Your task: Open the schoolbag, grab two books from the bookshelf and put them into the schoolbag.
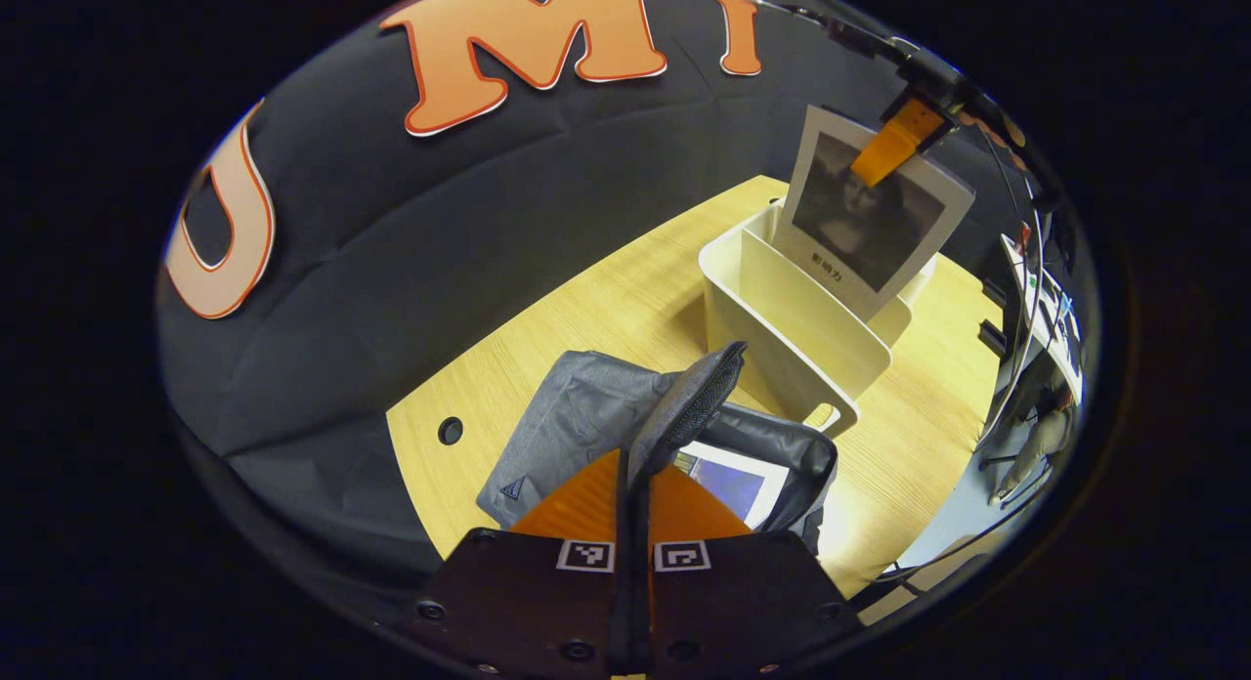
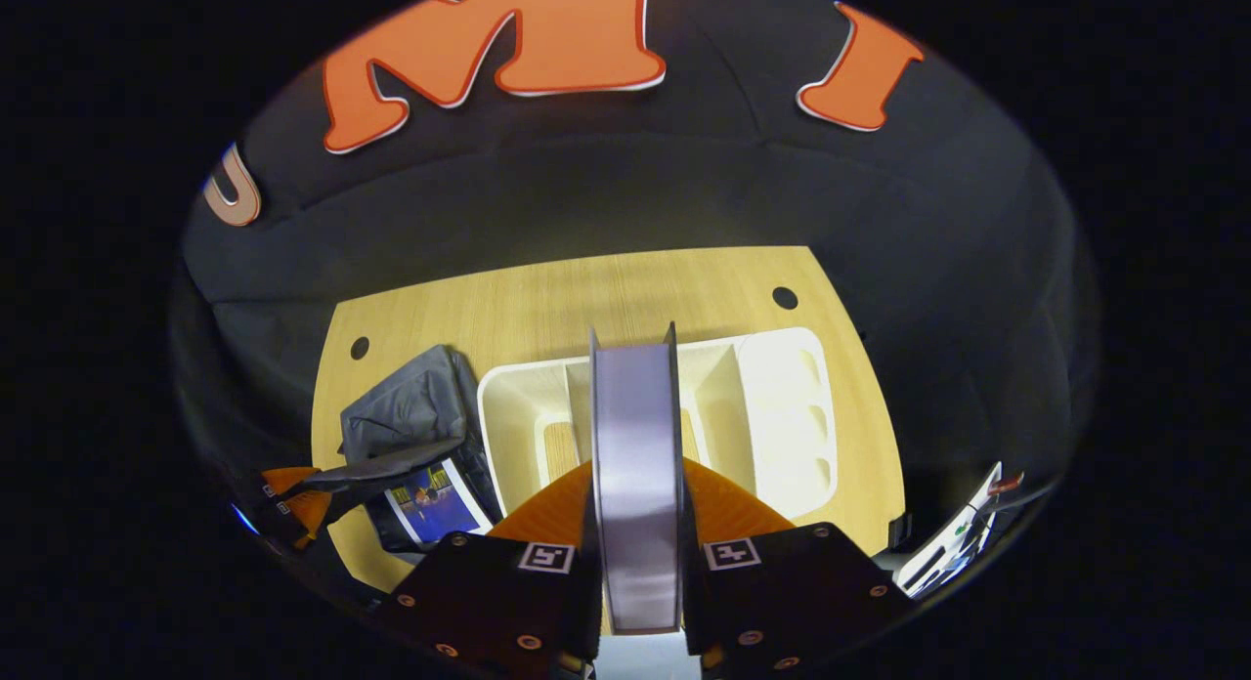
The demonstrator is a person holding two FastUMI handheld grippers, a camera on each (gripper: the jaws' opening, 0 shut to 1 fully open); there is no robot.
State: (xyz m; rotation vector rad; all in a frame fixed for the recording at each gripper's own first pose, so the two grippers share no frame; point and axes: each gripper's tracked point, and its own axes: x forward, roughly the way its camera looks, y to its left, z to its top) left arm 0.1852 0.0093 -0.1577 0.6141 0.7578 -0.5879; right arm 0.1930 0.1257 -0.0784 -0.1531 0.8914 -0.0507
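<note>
The grey schoolbag [image 1: 577, 416] lies open on the wooden table [image 1: 606, 299], with a blue-covered book [image 1: 733, 485] inside it. My left gripper [image 1: 633, 485] is shut on the bag's dark flap [image 1: 689, 402], holding it up. Behind the bag stands the cream bookshelf [image 1: 782, 318]. A white book with a portrait cover [image 1: 870, 221] hangs over it, pinched at its top by the right gripper [image 1: 894, 143]. In the right gripper view my right gripper [image 2: 635, 485] is shut on this book [image 2: 635, 436], seen edge-on above the bookshelf [image 2: 772, 406]. The schoolbag [image 2: 406, 406] and left gripper [image 2: 293, 489] are at lower left.
Round cable holes mark the table [image 1: 451, 430] [image 2: 785, 297]. The black cloth wall closes off the far side. Beyond the table's right edge there is cluttered equipment [image 1: 1046, 367], and a white object [image 2: 953, 538] sits off the near right corner.
</note>
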